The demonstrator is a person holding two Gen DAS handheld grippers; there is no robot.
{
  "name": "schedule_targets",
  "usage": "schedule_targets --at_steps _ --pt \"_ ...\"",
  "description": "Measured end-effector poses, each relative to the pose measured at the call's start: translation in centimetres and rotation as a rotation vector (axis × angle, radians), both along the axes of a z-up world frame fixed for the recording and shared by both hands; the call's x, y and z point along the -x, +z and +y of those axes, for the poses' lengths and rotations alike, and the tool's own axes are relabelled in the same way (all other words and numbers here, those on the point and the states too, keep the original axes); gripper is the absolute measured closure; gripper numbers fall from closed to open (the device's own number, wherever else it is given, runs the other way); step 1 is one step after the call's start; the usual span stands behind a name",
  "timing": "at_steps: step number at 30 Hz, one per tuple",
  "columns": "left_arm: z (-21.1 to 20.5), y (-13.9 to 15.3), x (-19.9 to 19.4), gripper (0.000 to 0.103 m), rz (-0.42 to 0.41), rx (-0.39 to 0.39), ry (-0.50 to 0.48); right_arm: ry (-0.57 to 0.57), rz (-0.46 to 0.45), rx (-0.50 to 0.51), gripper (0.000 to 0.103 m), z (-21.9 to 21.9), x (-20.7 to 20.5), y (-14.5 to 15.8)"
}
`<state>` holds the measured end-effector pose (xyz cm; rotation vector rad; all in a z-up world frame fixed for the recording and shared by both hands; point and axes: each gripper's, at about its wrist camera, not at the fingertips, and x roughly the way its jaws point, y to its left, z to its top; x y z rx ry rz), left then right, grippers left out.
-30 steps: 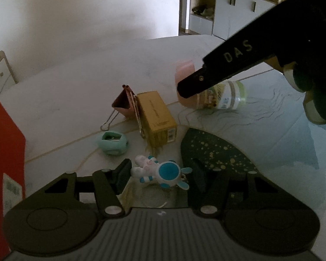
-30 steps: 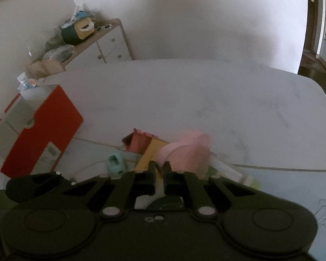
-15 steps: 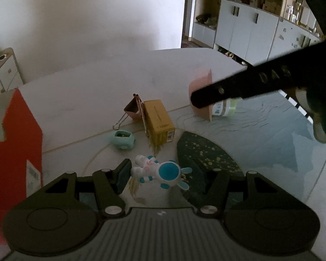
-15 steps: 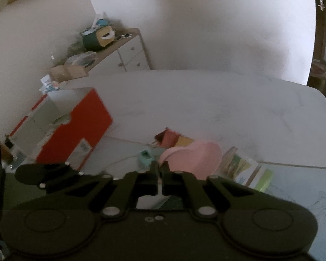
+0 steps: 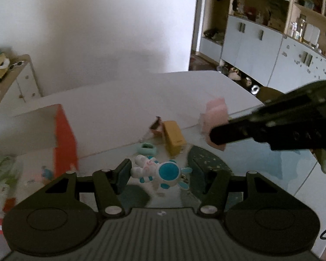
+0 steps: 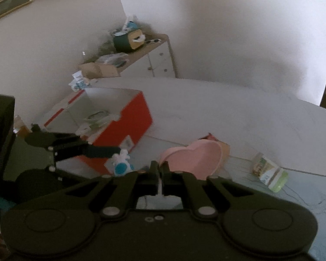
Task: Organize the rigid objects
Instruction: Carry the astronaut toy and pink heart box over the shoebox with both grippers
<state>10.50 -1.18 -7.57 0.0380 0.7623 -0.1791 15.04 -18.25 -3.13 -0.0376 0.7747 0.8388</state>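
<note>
My left gripper (image 5: pixel 158 171) is shut on a white and blue astronaut figurine (image 5: pixel 160 171) and holds it above the table. The figurine also shows in the right wrist view (image 6: pixel 120 165). My right gripper (image 6: pixel 160 169) is shut on the rim of a pink heart-shaped dish (image 6: pixel 195 158), lifted off the table; the dish shows blurred in the left wrist view (image 5: pixel 214 121). An open red and white box (image 6: pixel 123 121) stands to the left with some items inside.
On the table lie a yellow carton (image 5: pixel 173 137), a brown binder clip (image 5: pixel 156 127), a mint green small object (image 5: pixel 146 149), a dark speckled plate (image 5: pixel 206 163) and a bottle on its side (image 6: pixel 269 171). A sideboard (image 6: pixel 141 58) stands by the wall.
Both grippers have risen and drawn back from the table with their objects. The red box has come into fuller view on the left.
</note>
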Motion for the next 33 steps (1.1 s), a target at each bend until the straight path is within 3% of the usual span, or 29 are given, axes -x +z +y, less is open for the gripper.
schedule_targets --at_steps 14,33 --pt "9.5 4.1 2.0 0.043 -0.044 -0.012 0.125 0.090 -0.064 0.029 0.101 8.1 3.6 2.9" --pt "22.5 3.7 1.2 0.043 -0.027 -0.042 0.224 0.136 -0.107 0.103 0.101 20.4 3.8 2.6"
